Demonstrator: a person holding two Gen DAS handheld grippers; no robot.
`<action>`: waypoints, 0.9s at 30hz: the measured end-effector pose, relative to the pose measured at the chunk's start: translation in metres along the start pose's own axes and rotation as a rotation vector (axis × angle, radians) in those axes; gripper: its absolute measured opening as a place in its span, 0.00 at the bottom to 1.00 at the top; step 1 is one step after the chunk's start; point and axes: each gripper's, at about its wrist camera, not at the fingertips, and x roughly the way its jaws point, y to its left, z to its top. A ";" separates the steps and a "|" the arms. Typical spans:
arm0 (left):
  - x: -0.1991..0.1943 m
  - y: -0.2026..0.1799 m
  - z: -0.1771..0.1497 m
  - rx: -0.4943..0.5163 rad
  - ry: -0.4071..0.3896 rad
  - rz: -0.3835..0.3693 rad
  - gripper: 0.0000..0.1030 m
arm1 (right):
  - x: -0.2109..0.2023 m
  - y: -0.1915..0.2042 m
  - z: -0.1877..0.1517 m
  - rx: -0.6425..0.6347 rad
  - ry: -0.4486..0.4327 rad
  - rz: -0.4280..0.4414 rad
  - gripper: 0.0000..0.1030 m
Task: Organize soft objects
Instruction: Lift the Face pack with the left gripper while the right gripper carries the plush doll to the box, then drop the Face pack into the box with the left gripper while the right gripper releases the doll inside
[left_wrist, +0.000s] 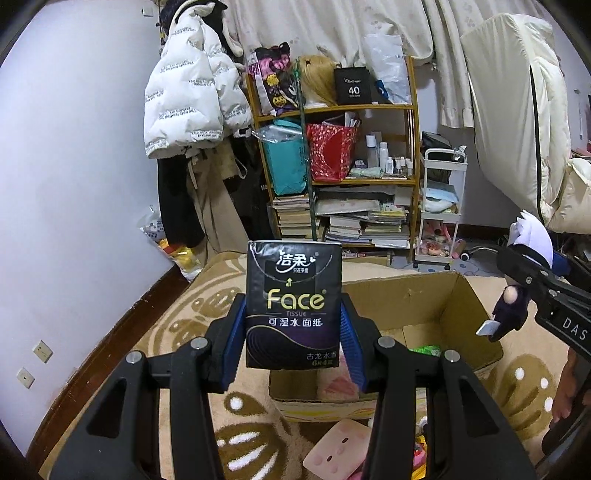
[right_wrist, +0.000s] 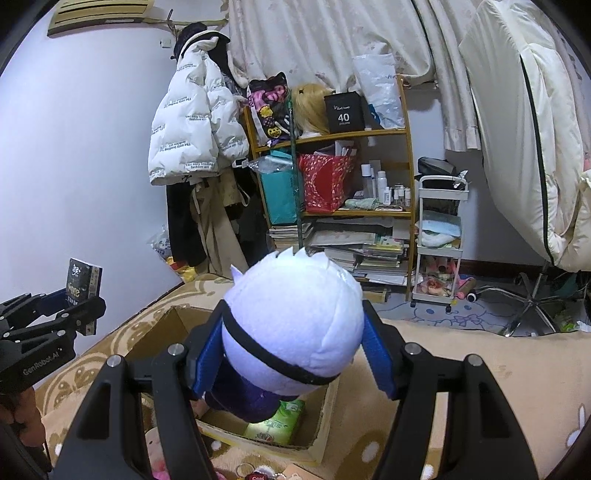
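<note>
My left gripper (left_wrist: 293, 325) is shut on a black "Face" tissue pack (left_wrist: 293, 295), which stands upright between the blue pads above the near edge of an open cardboard box (left_wrist: 454, 295). In the right wrist view the same left gripper (right_wrist: 79, 295) shows at the left with the tissue pack (right_wrist: 85, 282) in it. My right gripper (right_wrist: 291, 343) is shut on the head of a plush doll (right_wrist: 295, 317) with white hair and a black blindfold, held over the cardboard box (right_wrist: 325, 417). A green tissue pack (right_wrist: 280, 422) lies inside. From the left wrist view, the right gripper (left_wrist: 521, 266) carries the plush doll (left_wrist: 511, 314) at the box's right side.
A patterned beige rug (left_wrist: 207, 306) lies under the box. A pink plush (left_wrist: 341, 446) and small toys lie on the near floor. Behind stand a cluttered wooden shelf (left_wrist: 343, 177), a white cart (left_wrist: 441, 206), hanging jackets (left_wrist: 192, 96) and a chair base (right_wrist: 532, 306).
</note>
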 end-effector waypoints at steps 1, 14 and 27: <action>0.003 0.000 -0.001 -0.002 0.005 -0.006 0.44 | 0.003 0.002 -0.001 -0.001 0.004 0.004 0.69; 0.039 -0.005 -0.010 -0.020 0.075 -0.079 0.44 | 0.030 0.012 -0.017 -0.018 0.047 0.035 0.69; 0.060 -0.013 -0.022 -0.031 0.151 -0.131 0.44 | 0.044 0.009 -0.033 -0.005 0.120 0.050 0.70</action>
